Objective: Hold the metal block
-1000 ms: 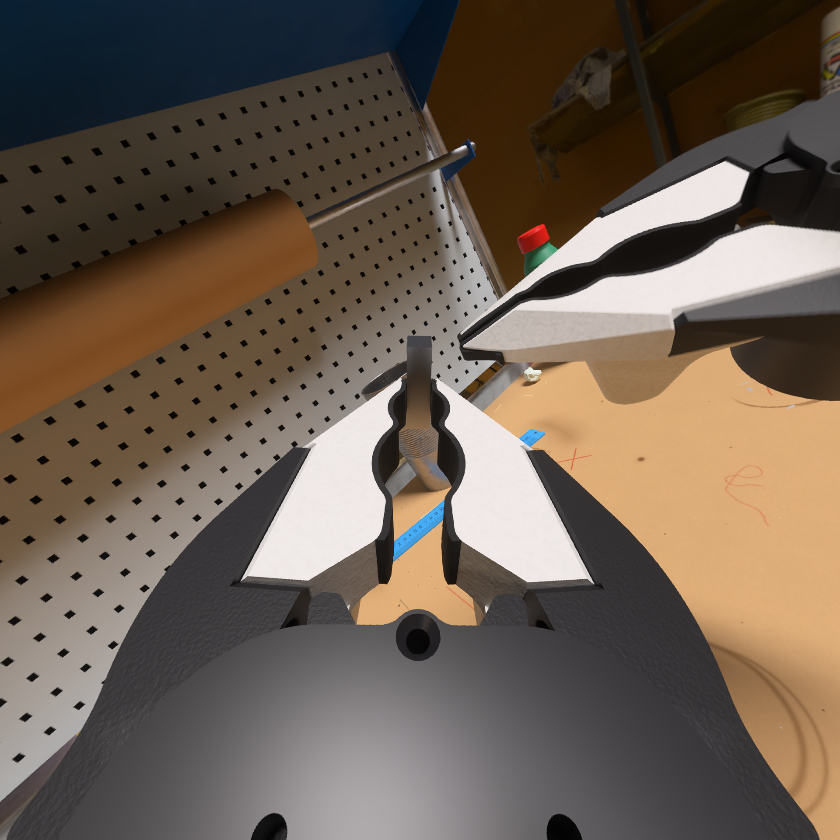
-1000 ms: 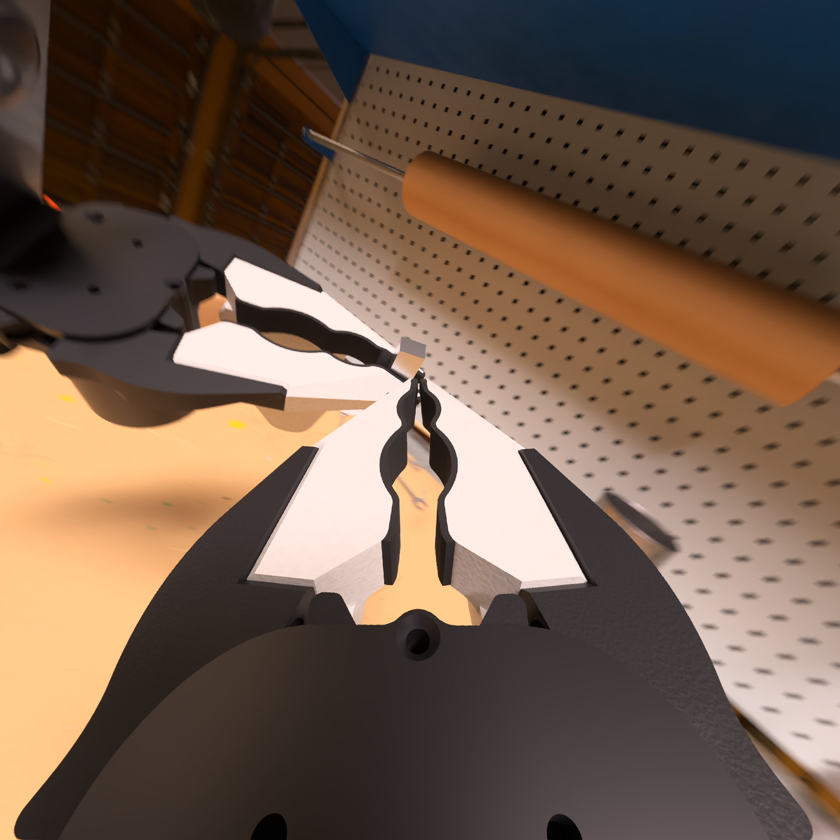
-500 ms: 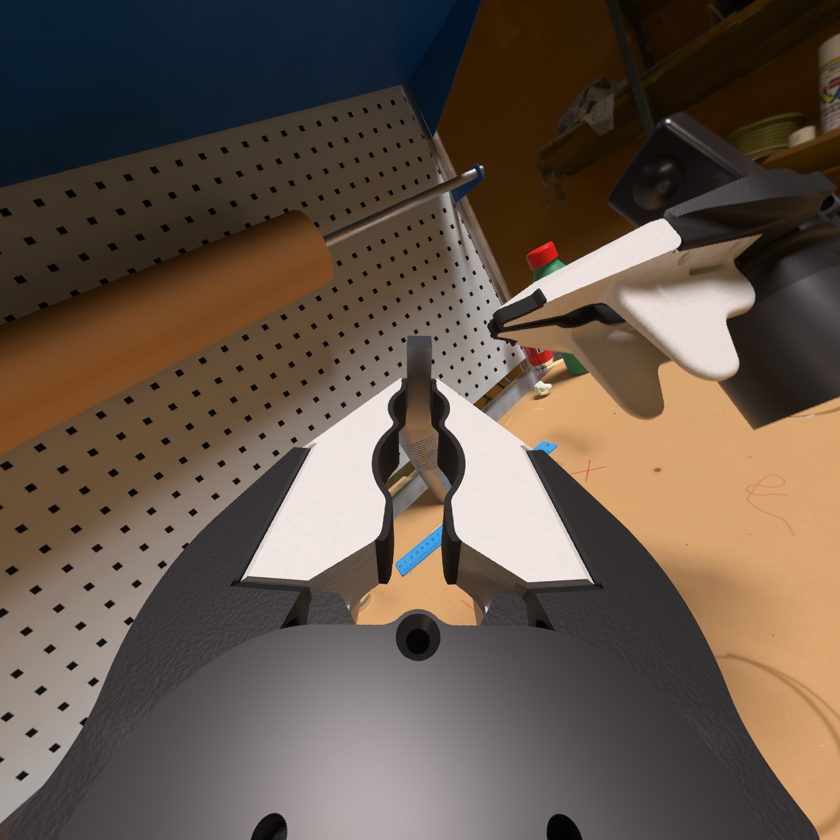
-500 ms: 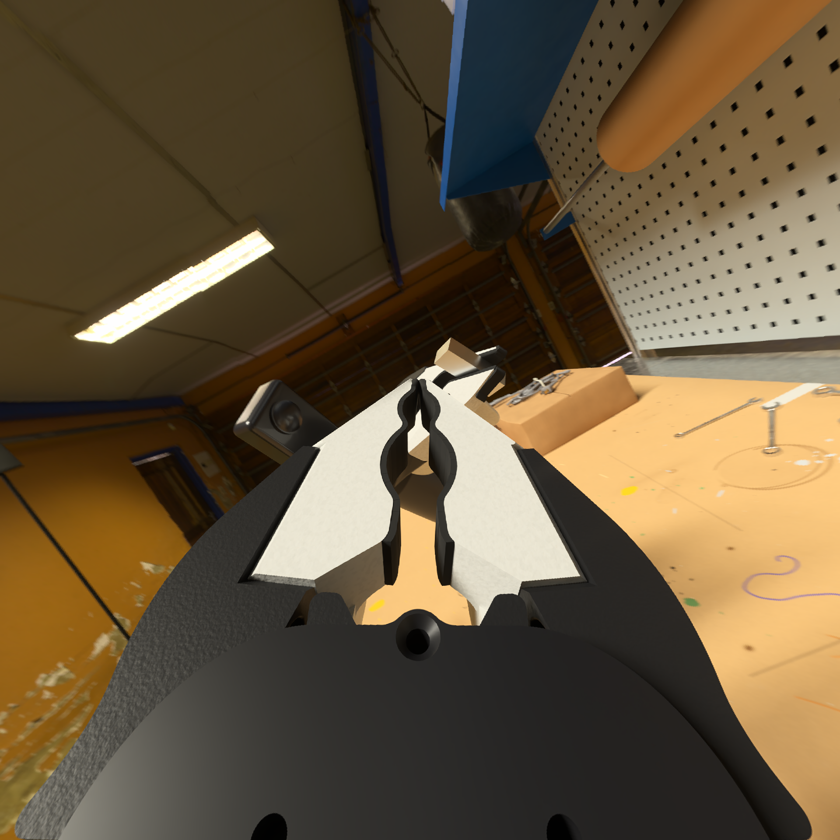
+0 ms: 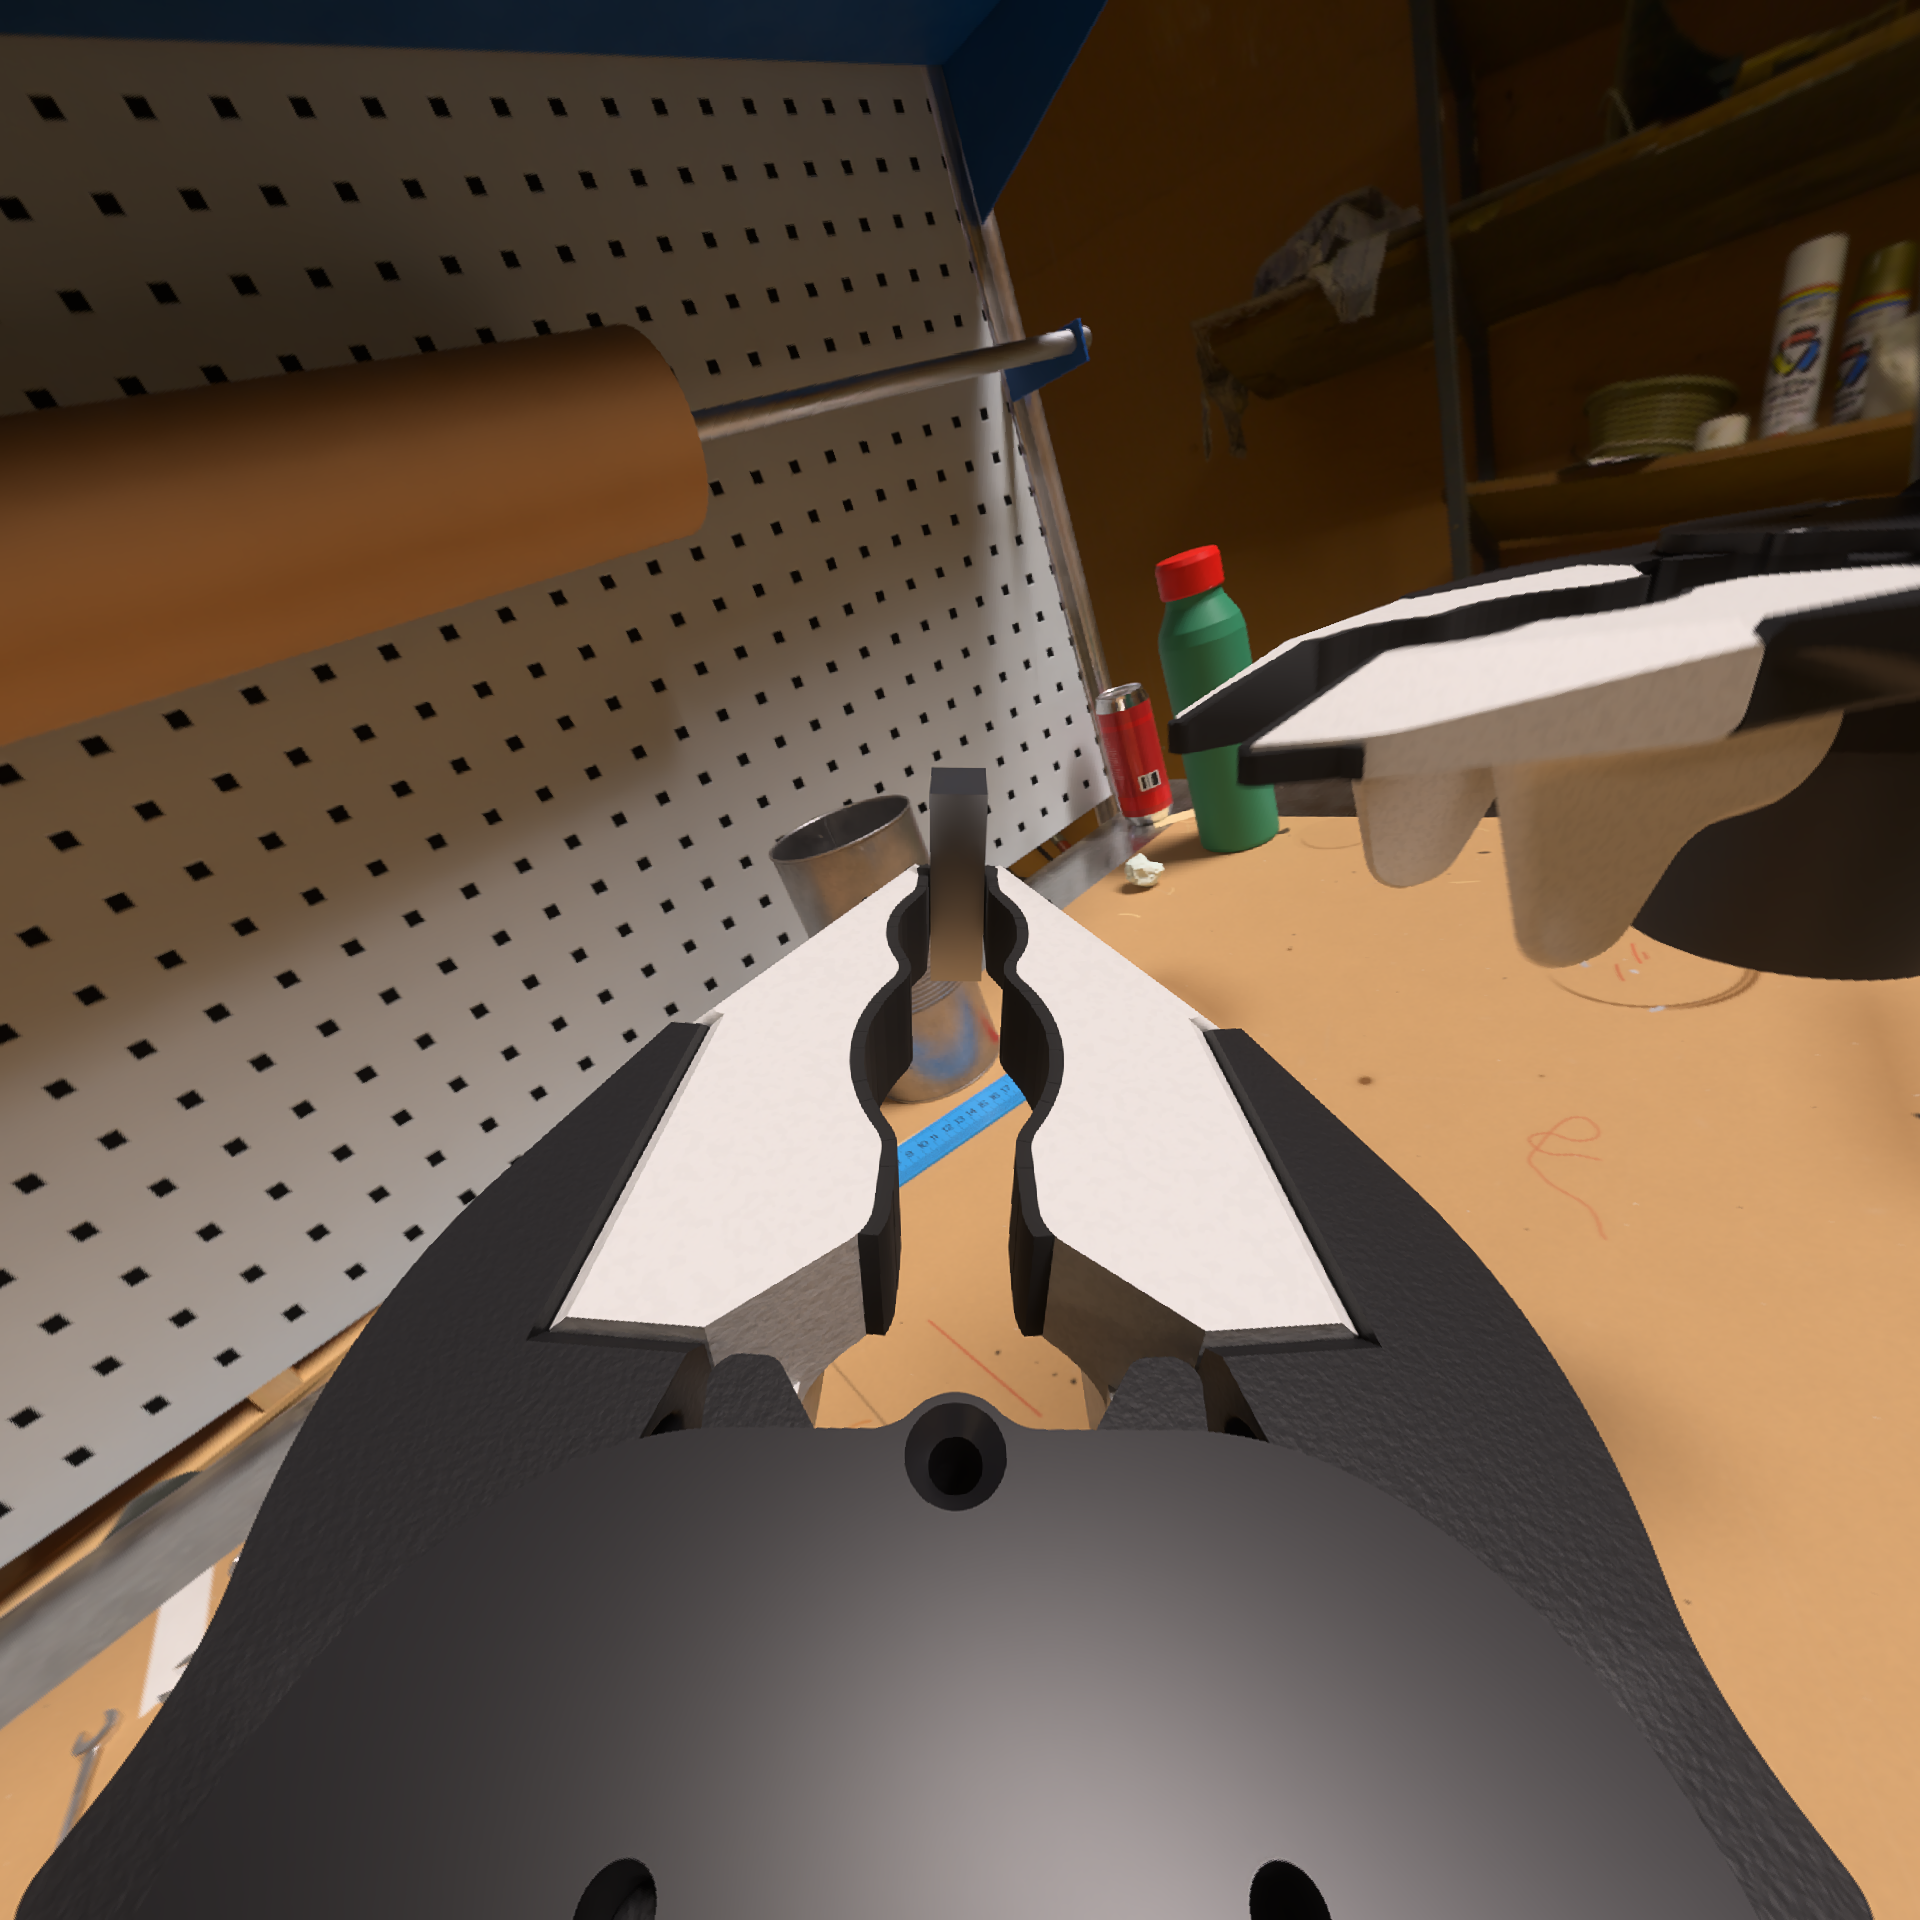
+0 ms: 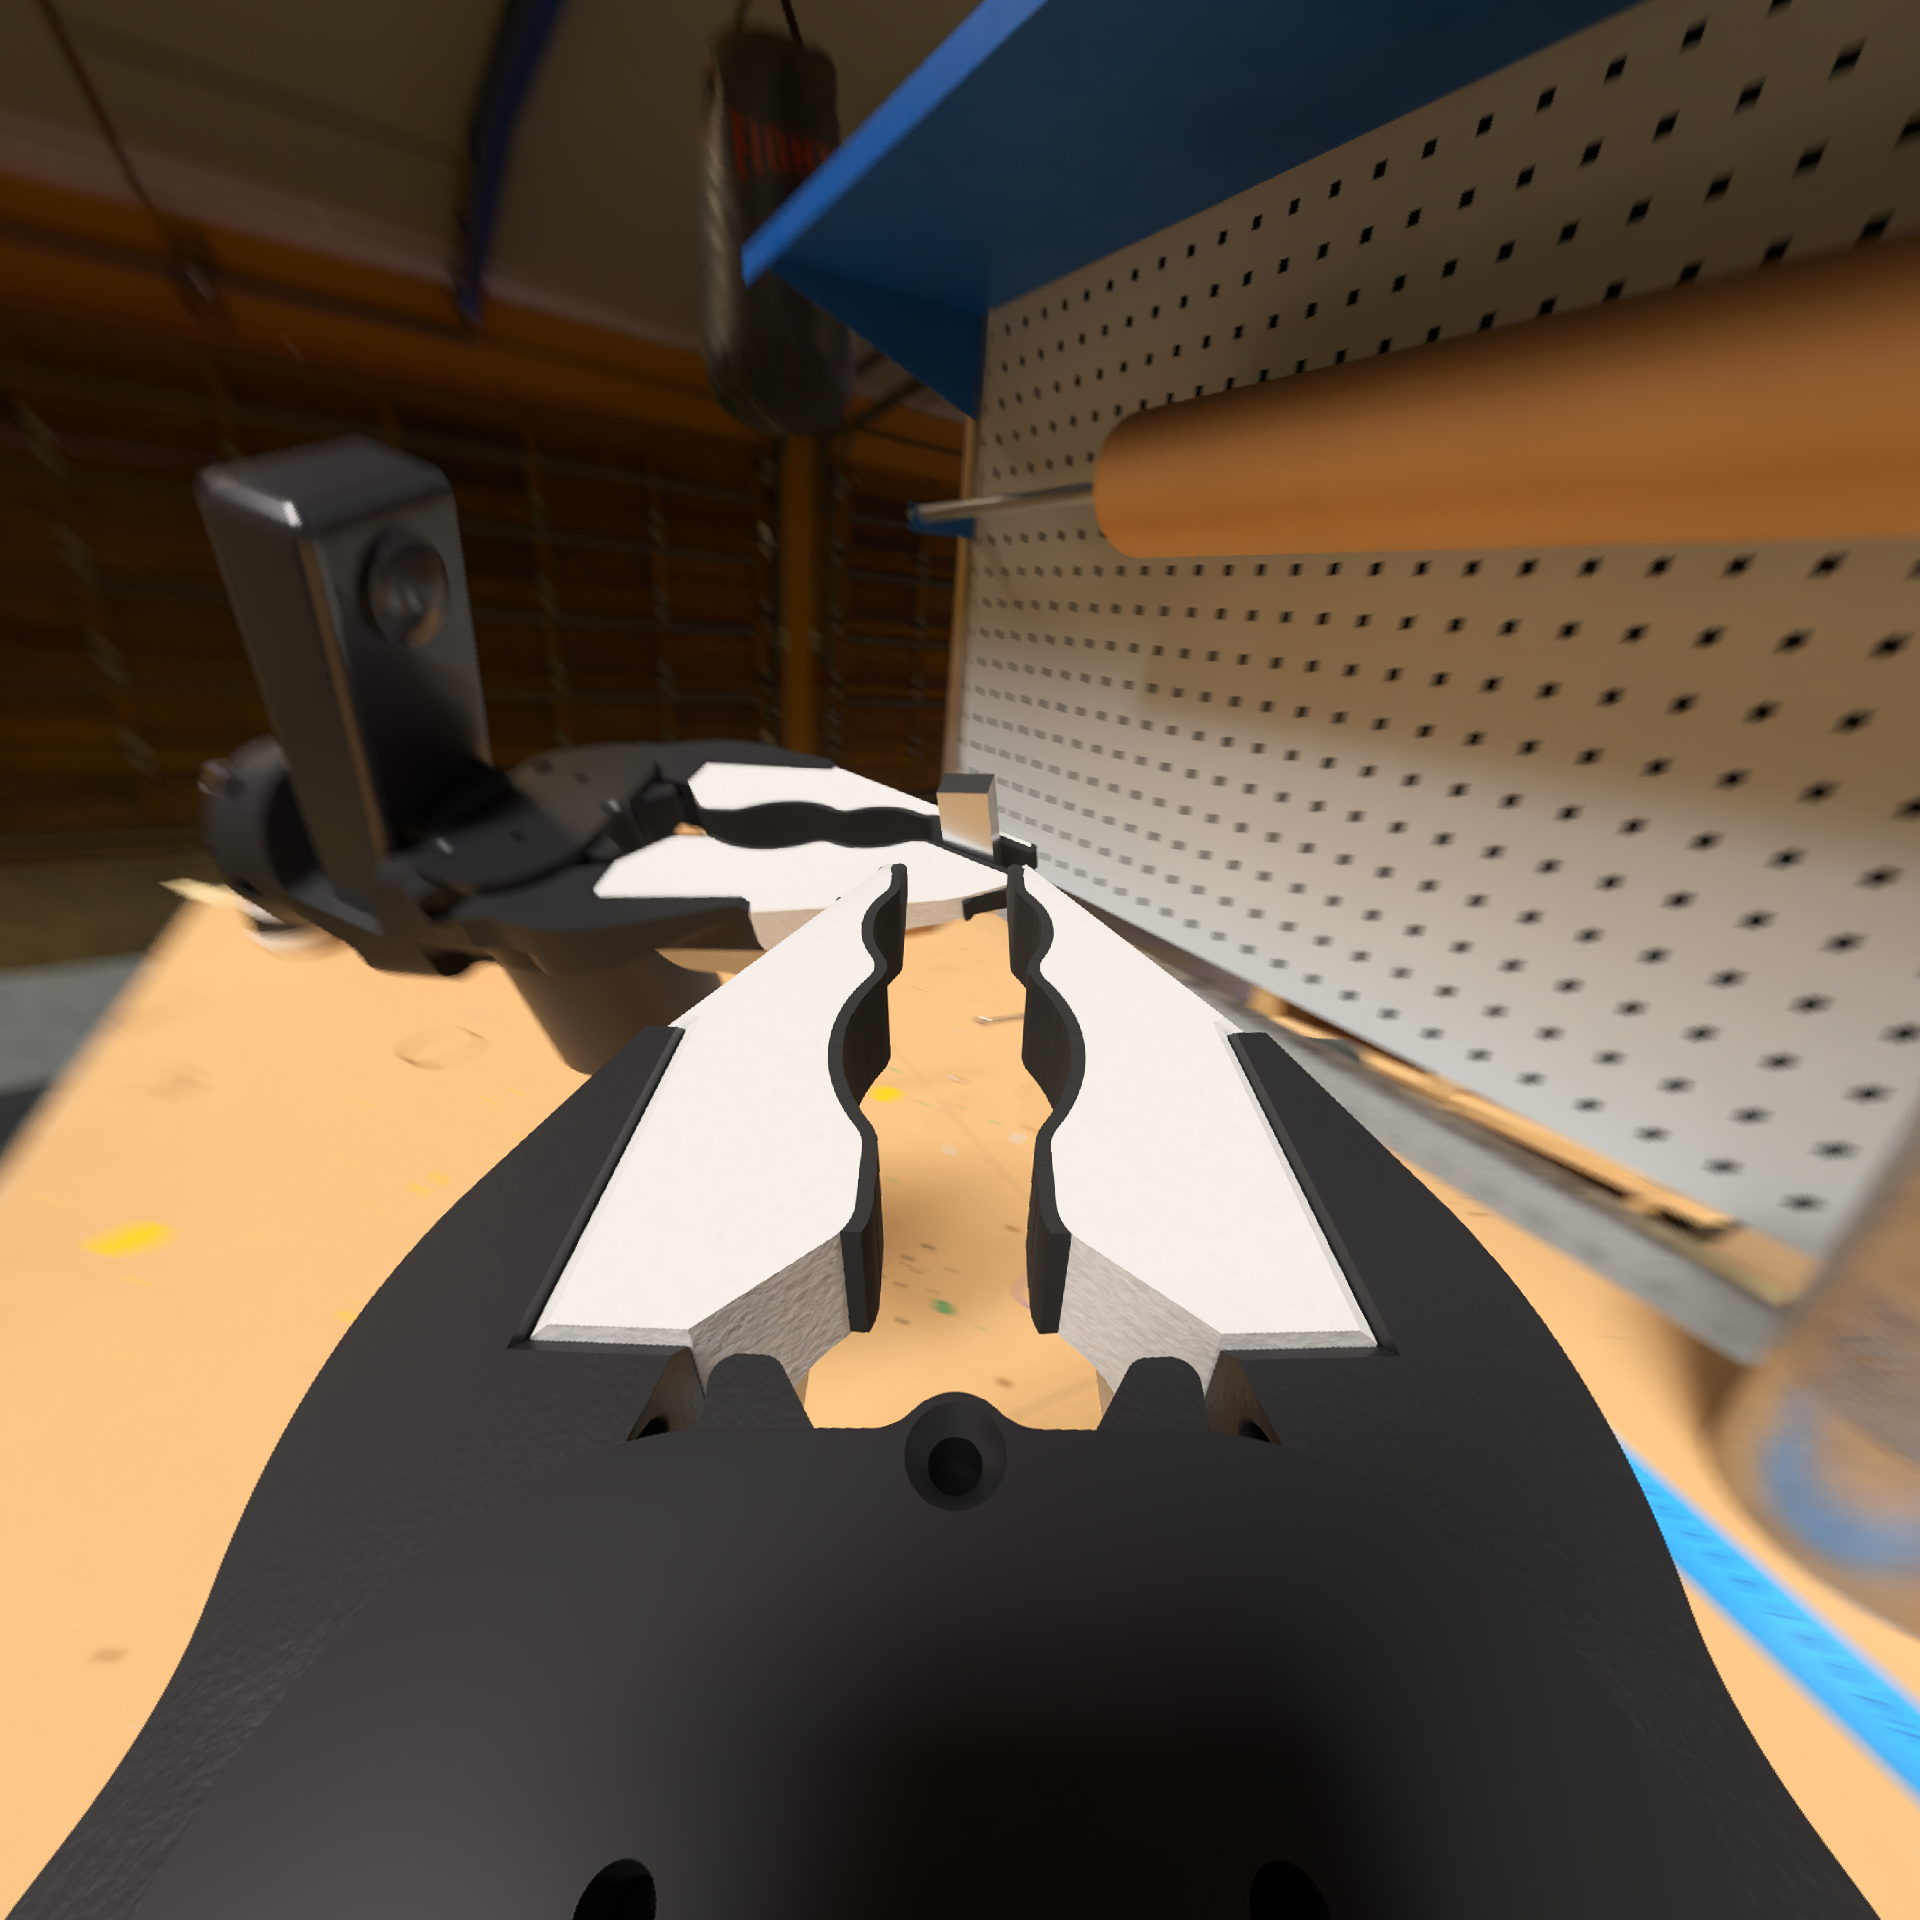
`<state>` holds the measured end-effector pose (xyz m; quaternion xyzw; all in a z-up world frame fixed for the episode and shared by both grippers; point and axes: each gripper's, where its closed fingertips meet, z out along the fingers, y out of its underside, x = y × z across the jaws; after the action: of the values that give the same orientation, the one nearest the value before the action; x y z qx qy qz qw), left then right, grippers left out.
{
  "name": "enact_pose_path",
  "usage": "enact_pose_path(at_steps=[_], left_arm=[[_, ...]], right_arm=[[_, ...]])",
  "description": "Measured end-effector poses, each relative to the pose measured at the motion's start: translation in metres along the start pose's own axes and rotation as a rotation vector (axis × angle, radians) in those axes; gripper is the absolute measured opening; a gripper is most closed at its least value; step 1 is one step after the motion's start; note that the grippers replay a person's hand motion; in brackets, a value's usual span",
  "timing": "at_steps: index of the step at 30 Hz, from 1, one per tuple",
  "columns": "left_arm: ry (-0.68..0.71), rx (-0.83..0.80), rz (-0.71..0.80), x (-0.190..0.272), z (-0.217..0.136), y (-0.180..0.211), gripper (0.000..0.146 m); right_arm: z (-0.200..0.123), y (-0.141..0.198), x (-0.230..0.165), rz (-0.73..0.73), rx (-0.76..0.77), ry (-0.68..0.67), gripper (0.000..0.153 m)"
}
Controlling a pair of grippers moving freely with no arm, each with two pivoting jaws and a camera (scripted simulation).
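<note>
1. The pegboard [image 5: 436, 727] edged the workbench [image 5: 1455, 1195], whose surface lay bare beyond it.
2. The left gripper [image 5: 957, 883], raised above the bench, clamped the metal block [image 5: 957, 831] upright at its fingertips.
3. The right gripper [image 6: 957, 883] hovered just beside the block, jaws parted and empty.

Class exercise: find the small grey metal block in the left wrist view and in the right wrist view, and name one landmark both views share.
Left wrist view: the small grey metal block stands centre, clamped at the left gripper tips.
Right wrist view: the block sits above centre, at that gripper's tips.
Shared landmark: the brown cardboard roll against the white pegboard.
</note>
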<state>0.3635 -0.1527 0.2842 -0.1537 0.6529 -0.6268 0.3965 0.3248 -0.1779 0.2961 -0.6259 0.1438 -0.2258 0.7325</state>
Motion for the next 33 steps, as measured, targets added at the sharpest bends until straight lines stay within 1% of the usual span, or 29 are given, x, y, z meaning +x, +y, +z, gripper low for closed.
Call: enact_pose_path(at_steps=[2,5,8,12,17,22,27,33], left_arm=[[0.013,-0.008,-0.01,0.004,0.001,0.0,0.009],[0.023,-0.017,-0.004,0.01,0.001,0.0,0.009],[0.03,-0.027,-0.004,0.014,0.002,0.001,0.009],[0.029,-0.032,-0.008,0.016,0.003,0.003,0.009],[0.023,-0.026,-0.013,0.012,0.002,0.001,0.009],[0.026,-0.02,-0.01,0.013,0.002,0.0,0.009],[0.041,-0.007,-0.011,0.016,0.002,-0.003,0.009],[0.052,0.003,-0.011,0.018,0.001,-0.005,0.009]], right_arm=[[0.001,0.002,-0.001,-0.124,-0.031,0.054,0.019],[0.005,0.004,-0.003,-0.239,-0.057,0.109,0.015],[0.008,0.01,-0.003,-0.324,-0.098,0.147,0.013],[0.007,0.011,-0.001,-0.39,-0.112,0.191,0.011],[0.006,0.01,0.002,-0.308,-0.094,0.18,0.0],[0.006,0.01,0.002,-0.23,-0.074,0.152,0.0],[0.006,0.01,0.002,-0.184,-0.06,0.132,0.009],[0.004,0.008,0.002,-0.1,-0.033,0.088,0.0]])
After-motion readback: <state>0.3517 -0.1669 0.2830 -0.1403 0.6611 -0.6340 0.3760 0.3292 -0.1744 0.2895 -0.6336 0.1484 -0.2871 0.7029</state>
